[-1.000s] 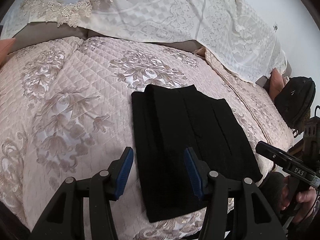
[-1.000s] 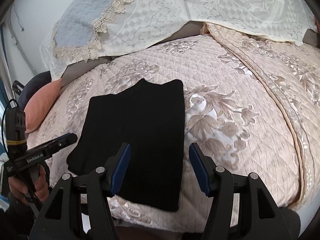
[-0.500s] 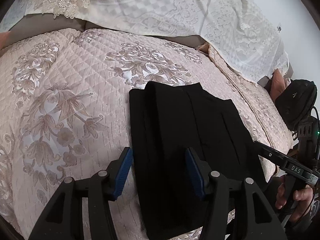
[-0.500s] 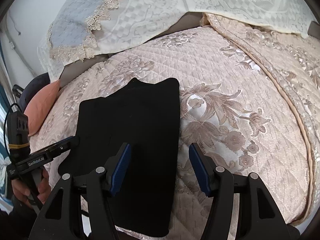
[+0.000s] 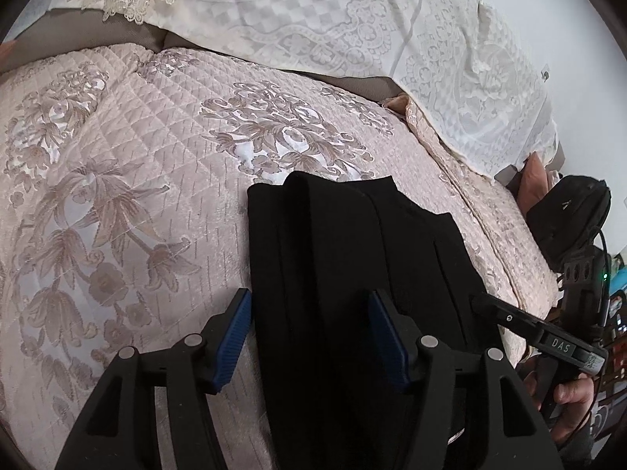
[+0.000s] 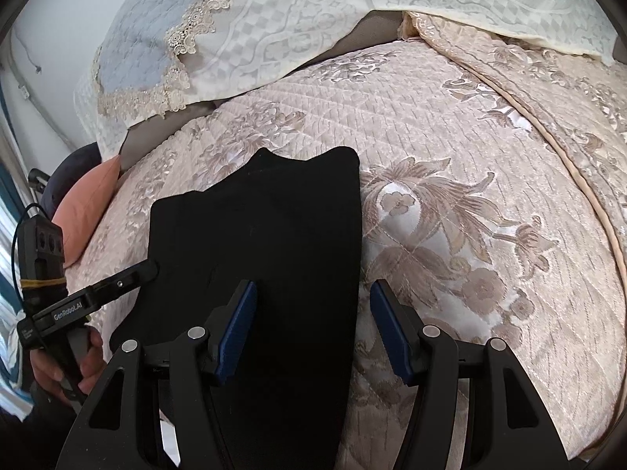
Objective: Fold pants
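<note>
Black pants (image 5: 352, 266) lie folded lengthwise on a quilted pink bedspread (image 5: 129, 196), running away from me. My left gripper (image 5: 309, 337) hovers over their left long edge with its jaws opening and nothing pressed between the blue pads. In the right wrist view the same pants (image 6: 266, 243) fill the centre, and my right gripper (image 6: 313, 329) hangs open above their right long edge, pads clear of the cloth. Each gripper shows in the other's view, held by a hand: the right one (image 5: 490, 305) at the right, the left one (image 6: 145, 270) at the left.
A lace-trimmed white cover (image 5: 352, 31) drapes over pillows at the head of the bed. A salmon cushion (image 6: 90, 211) and a black bag (image 5: 568, 211) sit beside the bed. The bedspread's piped edge (image 6: 580, 180) curves along the right.
Both grippers have come forward and lower over the near end of the pants, which now look larger. The left jaws stand a little wider than before.
</note>
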The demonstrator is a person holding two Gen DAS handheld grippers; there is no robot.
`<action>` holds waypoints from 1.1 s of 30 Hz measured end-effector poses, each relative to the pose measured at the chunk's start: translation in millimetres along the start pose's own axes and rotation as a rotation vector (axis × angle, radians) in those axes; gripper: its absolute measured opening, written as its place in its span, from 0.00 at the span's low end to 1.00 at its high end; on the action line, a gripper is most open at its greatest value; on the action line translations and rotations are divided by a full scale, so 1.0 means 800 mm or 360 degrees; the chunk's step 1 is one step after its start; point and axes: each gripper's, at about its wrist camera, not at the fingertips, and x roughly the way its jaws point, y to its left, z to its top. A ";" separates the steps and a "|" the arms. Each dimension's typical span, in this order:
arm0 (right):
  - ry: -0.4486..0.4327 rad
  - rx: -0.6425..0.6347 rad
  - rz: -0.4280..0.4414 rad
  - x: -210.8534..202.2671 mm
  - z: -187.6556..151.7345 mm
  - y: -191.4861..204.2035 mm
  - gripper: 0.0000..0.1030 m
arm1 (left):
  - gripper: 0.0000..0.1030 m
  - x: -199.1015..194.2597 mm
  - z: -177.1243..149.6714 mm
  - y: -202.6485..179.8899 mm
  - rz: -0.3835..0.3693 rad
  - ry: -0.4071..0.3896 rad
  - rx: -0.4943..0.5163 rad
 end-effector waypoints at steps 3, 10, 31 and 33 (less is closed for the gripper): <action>0.0007 0.0006 0.0022 0.001 -0.002 0.000 0.59 | 0.63 0.001 -0.001 0.003 -0.0018 -0.0004 -0.0024; 0.0042 0.0025 0.0126 -0.004 -0.018 -0.002 0.59 | 0.63 -0.011 -0.027 0.002 -0.0059 -0.0031 -0.0038; 0.0004 0.0080 0.0130 -0.005 -0.005 0.005 0.17 | 0.27 -0.015 -0.008 -0.016 -0.0019 -0.0009 -0.0008; -0.0031 0.0057 0.0135 -0.016 -0.002 0.014 0.16 | 0.24 -0.026 -0.006 -0.024 -0.0028 -0.0036 0.0043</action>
